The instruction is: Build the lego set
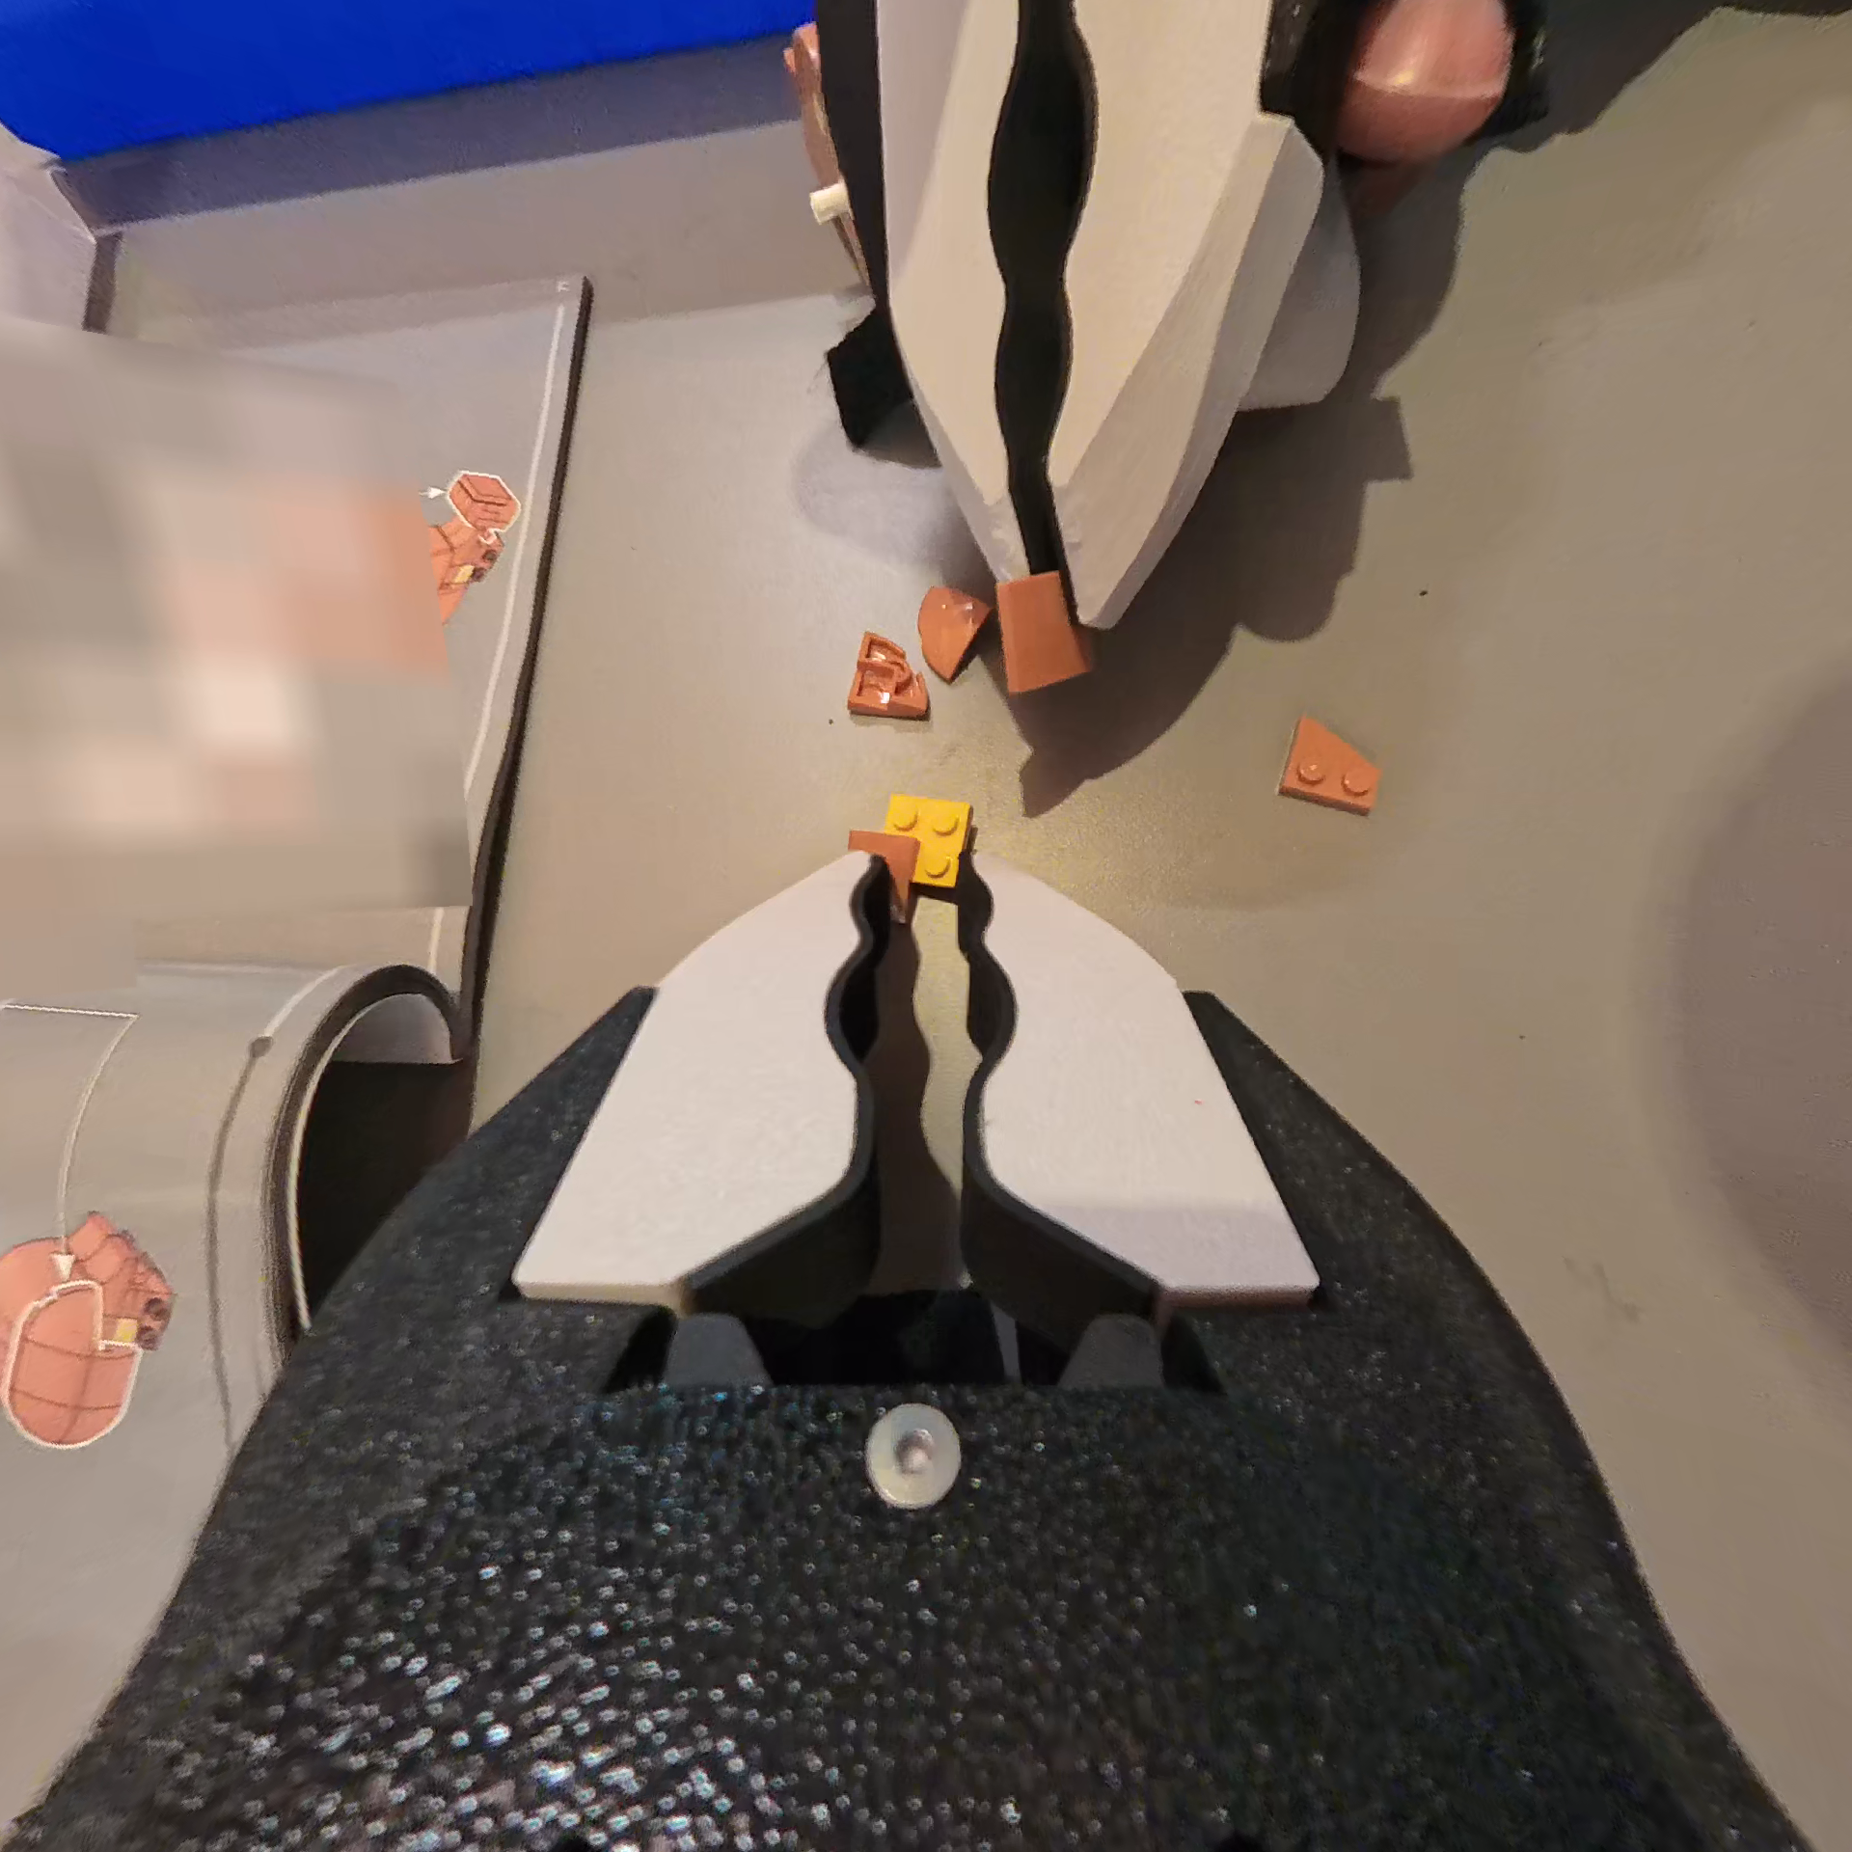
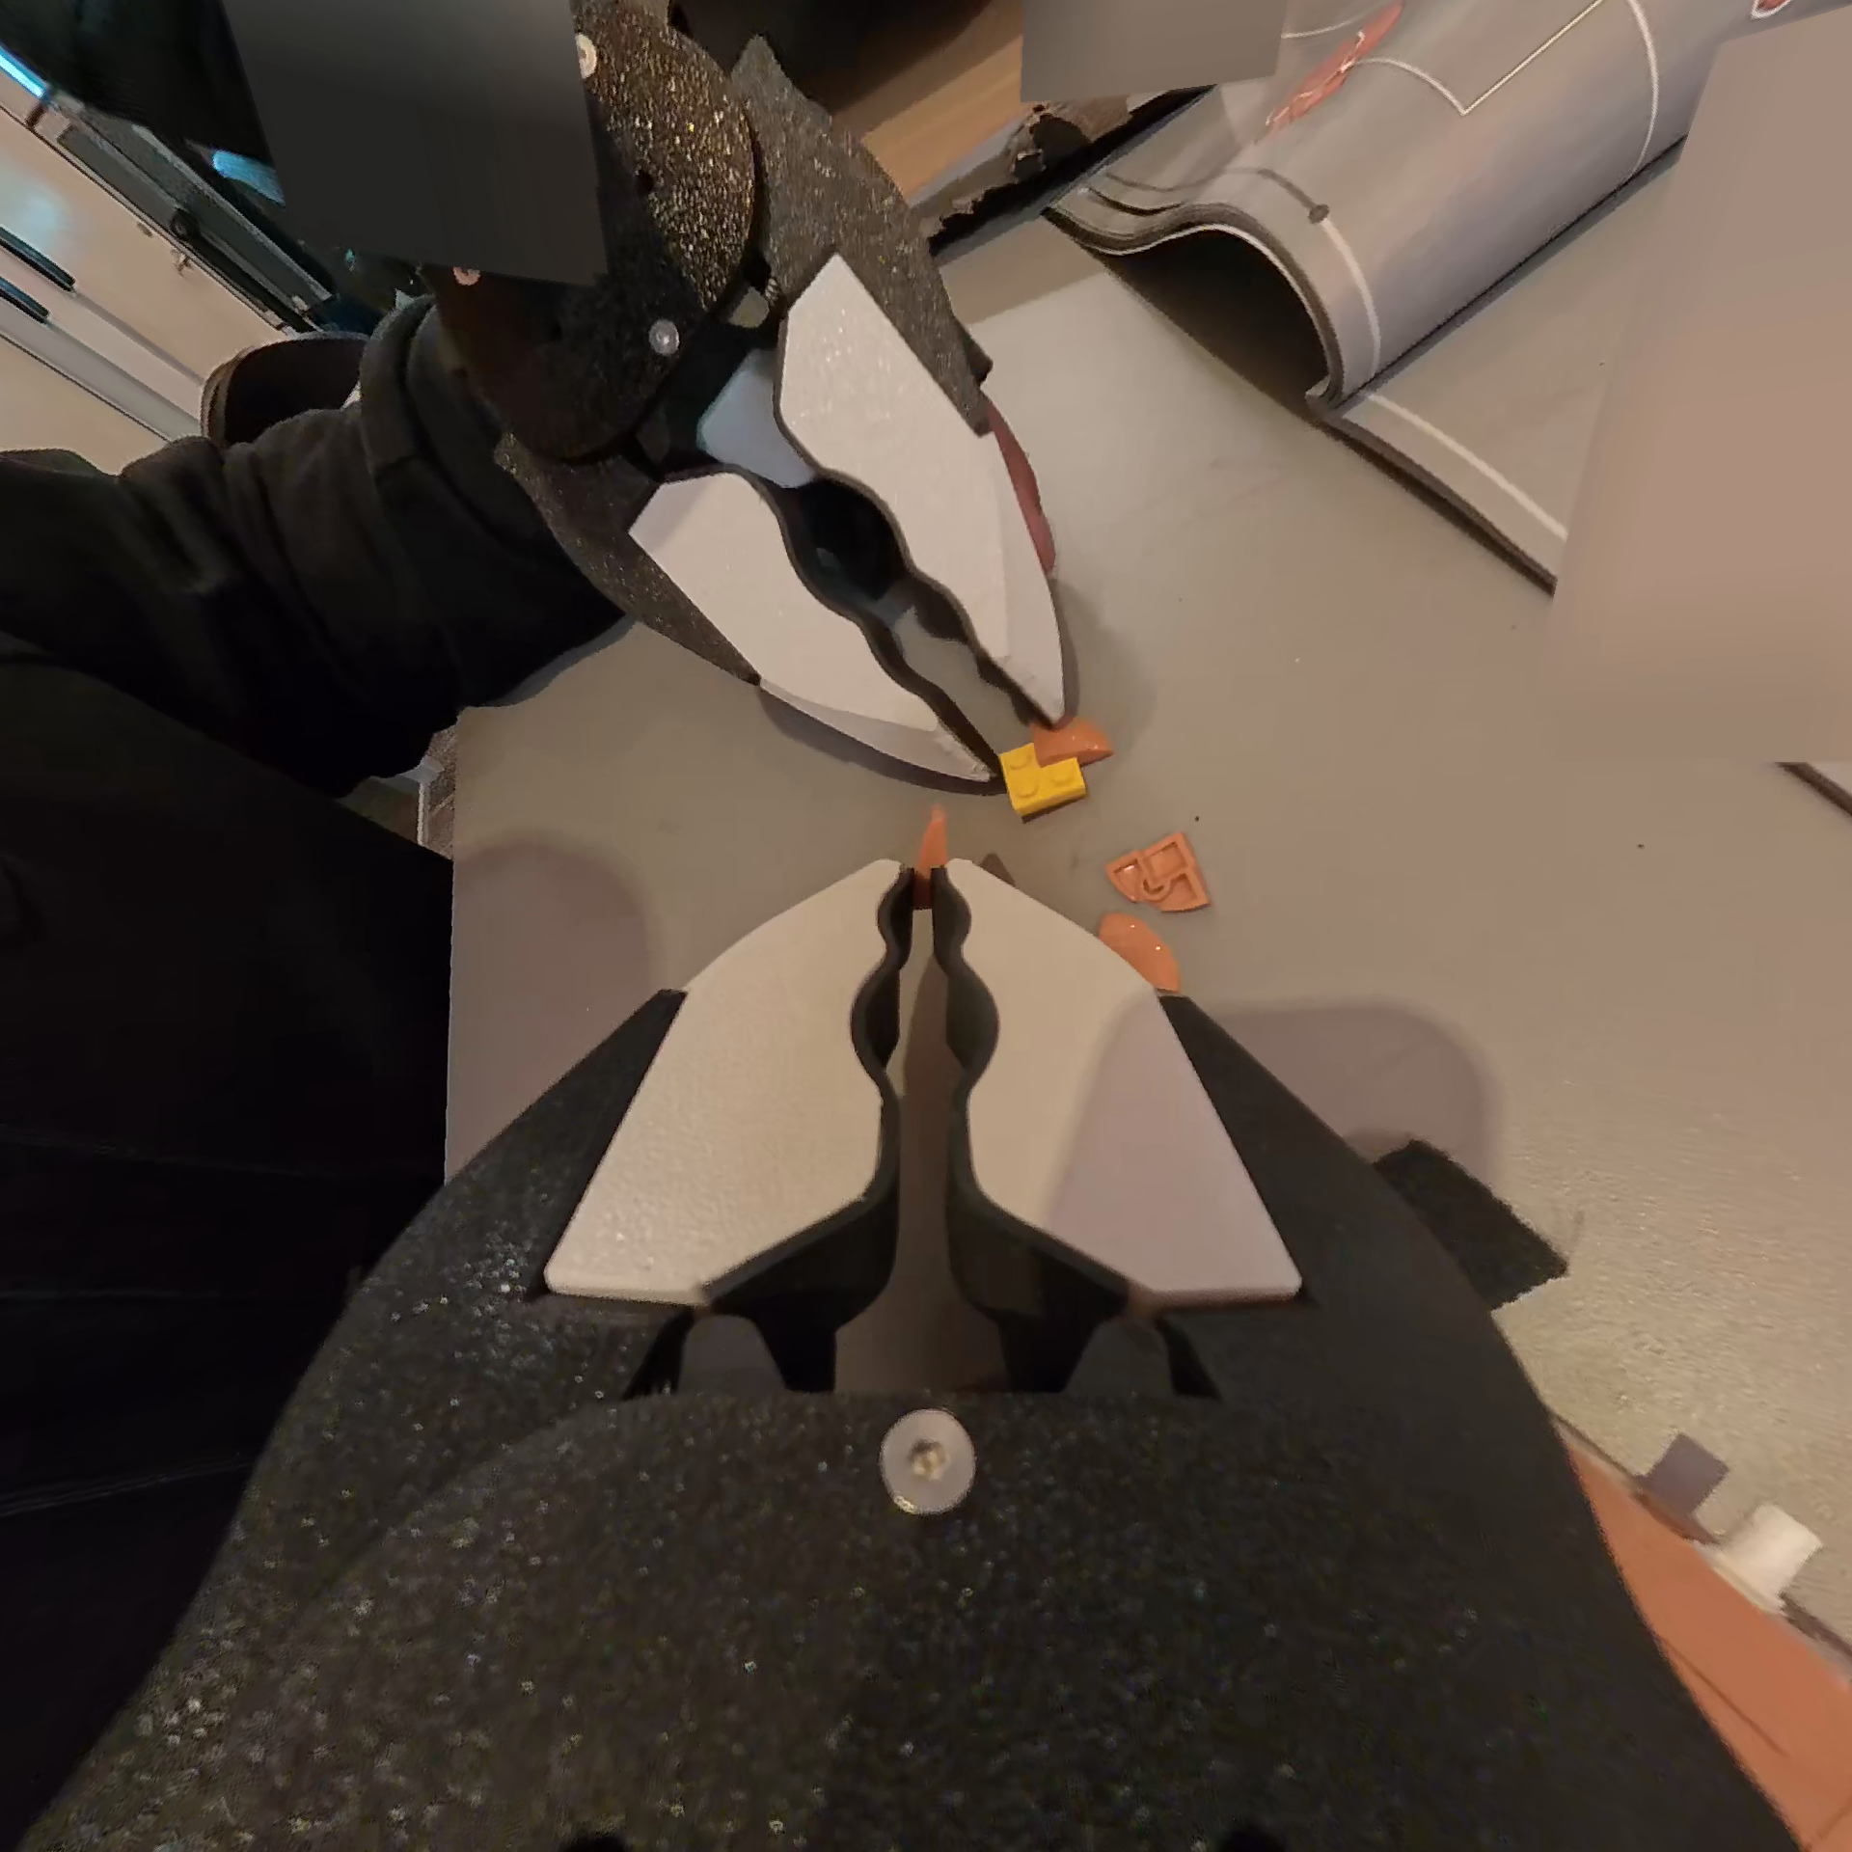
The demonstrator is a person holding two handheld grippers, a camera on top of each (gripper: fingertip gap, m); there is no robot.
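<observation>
While a thin orange wedge piece [image 2: 934,840] was pinched edge-on between the right gripper [image 2: 924,874] tips, pads pressed on both its faces, it was kept just above the grey table [image 2: 1403,802]; from the left wrist view the same piece [image 1: 1042,631] was seen sticking out below the nearly closed right fingers [image 1: 1112,501]. Near it, a yellow plate w/ studs [image 1: 932,837] lay flat on the table, w/ a small orange curved piece [image 1: 887,852] seated on one corner. The left gripper [image 1: 927,887] was set round that pair, fingers parted: one tip was seen touching the orange curved piece [image 2: 1072,744], the other at the yellow plate's [image 2: 1042,782] edge, though a firm squeeze couldn't be confirmed. Beside these, an upturned orange piece [image 1: 887,681] & a rounded orange piece [image 1: 952,629] lay loose, approx. between the two grippers; an orange wedge plate w/ two studs [image 1: 1328,767] was seen farther off, apart. An open instruction booklet [image 1: 301,702] was spread at the table's side. A dark sleeve [image 2: 251,561] was seen behind the left gripper.
</observation>
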